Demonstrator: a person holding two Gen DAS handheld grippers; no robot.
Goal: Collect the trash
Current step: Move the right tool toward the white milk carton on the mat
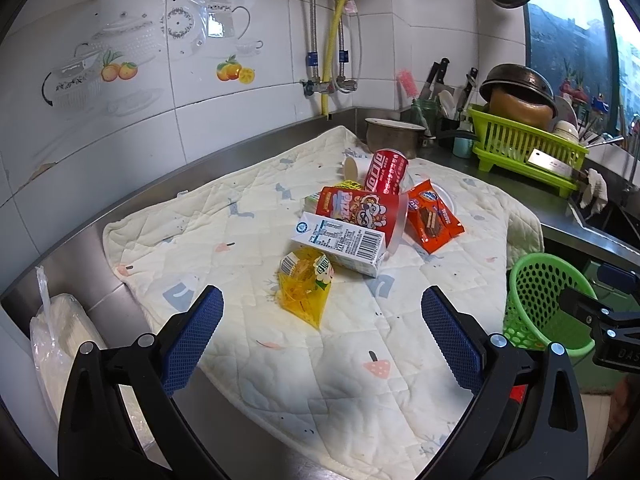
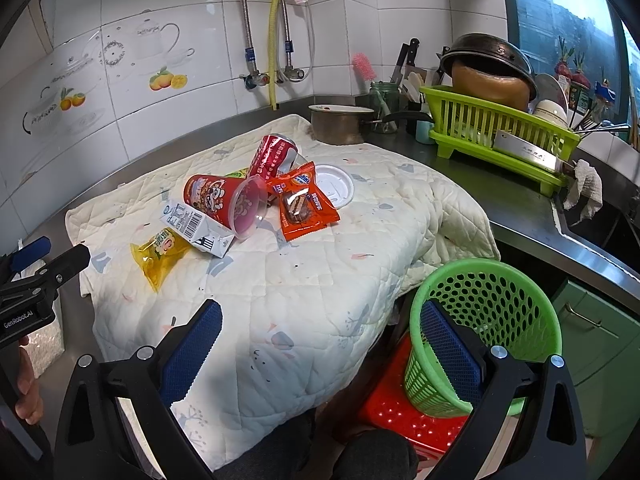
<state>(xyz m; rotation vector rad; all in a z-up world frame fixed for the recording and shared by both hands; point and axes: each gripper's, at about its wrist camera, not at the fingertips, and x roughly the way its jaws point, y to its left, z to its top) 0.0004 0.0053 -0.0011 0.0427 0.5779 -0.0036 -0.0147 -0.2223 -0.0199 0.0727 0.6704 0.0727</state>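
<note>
A pile of trash lies on a quilted cloth (image 1: 280,360): a yellow wrapper (image 1: 306,286) nearest, a white carton (image 1: 340,246), a red snack cup (image 1: 360,210), a red can (image 1: 386,172) and an orange wrapper (image 1: 434,218). My left gripper (image 1: 322,316) hovers open just short of the yellow wrapper, nothing between its fingers. In the right wrist view the same yellow wrapper (image 2: 160,256), carton (image 2: 198,228), cup (image 2: 226,200), can (image 2: 274,156) and orange wrapper (image 2: 302,206) show. My right gripper (image 2: 320,330) is open over the cloth's near edge, beside the green mesh bin (image 2: 484,328).
The green mesh bin (image 1: 546,300) stands on a red stool (image 2: 404,412) below the counter's right edge. A white lid (image 2: 334,184), a pot (image 2: 340,124) and a green dish rack (image 2: 500,132) sit behind the pile. A plastic bag (image 1: 60,344) lies at the left.
</note>
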